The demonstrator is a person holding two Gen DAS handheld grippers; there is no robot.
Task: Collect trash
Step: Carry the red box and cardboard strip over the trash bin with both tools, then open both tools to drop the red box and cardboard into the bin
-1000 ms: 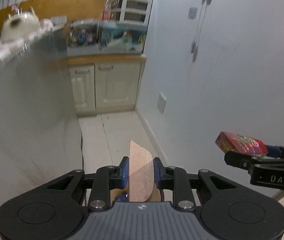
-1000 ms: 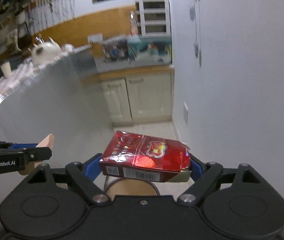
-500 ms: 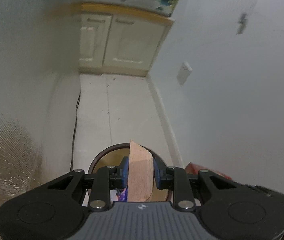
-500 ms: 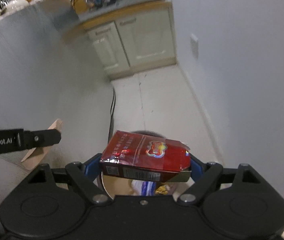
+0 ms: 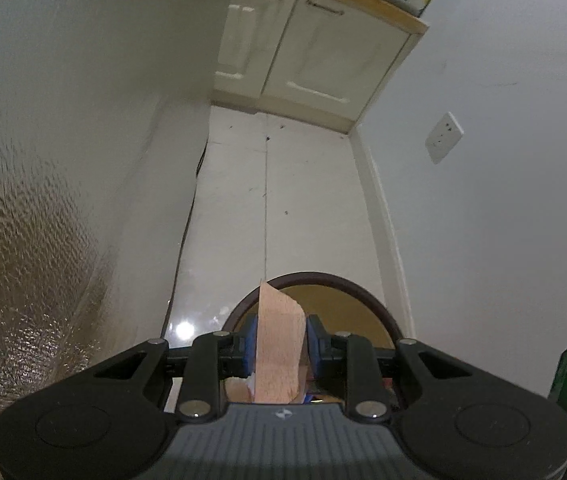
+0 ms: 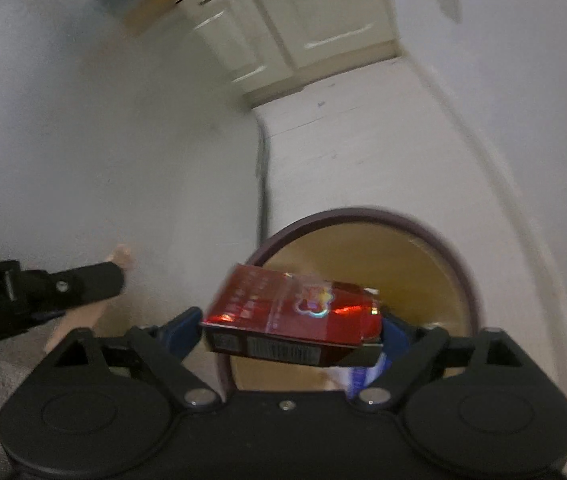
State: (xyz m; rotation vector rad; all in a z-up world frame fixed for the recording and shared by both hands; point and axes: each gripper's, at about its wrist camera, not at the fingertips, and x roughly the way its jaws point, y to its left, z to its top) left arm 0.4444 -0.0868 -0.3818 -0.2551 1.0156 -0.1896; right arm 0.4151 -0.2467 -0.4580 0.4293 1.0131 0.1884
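Between my right tongs [image 6: 291, 330], whose jaws are opening, the red cigarette pack [image 6: 293, 312] sits over the bin [image 6: 463, 280], its ends apparently clear of the pads. It looks light, crushable and glossy, best held by its ends. My left tongs [image 5: 279, 346] clench a thin, stiff cardboard scrap [image 5: 278, 344] above the bin's rim; beyond, floor [image 5: 303, 200] and cabinet doors [image 5: 303, 52].

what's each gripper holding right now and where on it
Left gripper: shut on the tan card piece, pinched across its flat faces. Right gripper: jaws opening around the red pack, at its short ends, over the bin.
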